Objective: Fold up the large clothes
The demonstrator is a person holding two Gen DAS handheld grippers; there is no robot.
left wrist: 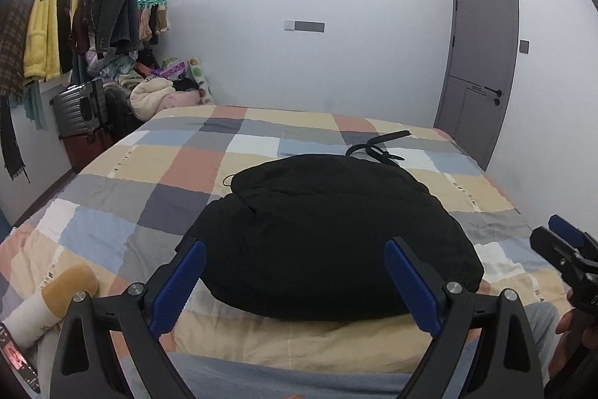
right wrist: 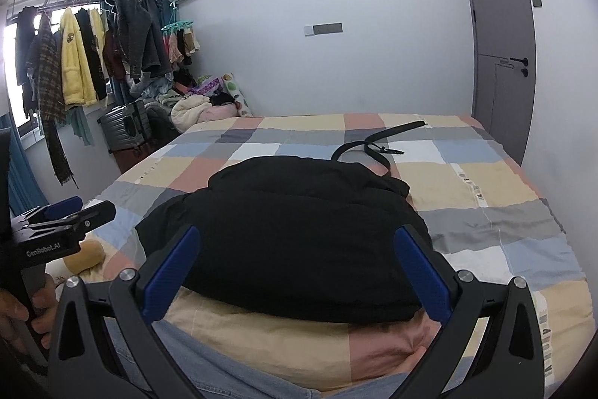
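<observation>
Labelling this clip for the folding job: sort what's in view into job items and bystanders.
Job:
black coat, bundled on the checked bedspread
left gripper, open
right gripper, open

Bystanders:
black belt
hanging clothes
suitcase
door

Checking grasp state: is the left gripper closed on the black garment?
No. The left gripper is wide open, its blue pads apart and short of the black garment lying on the bed.

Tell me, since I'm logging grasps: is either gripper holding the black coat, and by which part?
Nothing is held. The left gripper and right gripper are both open, short of the folded black coat on the bed.
</observation>
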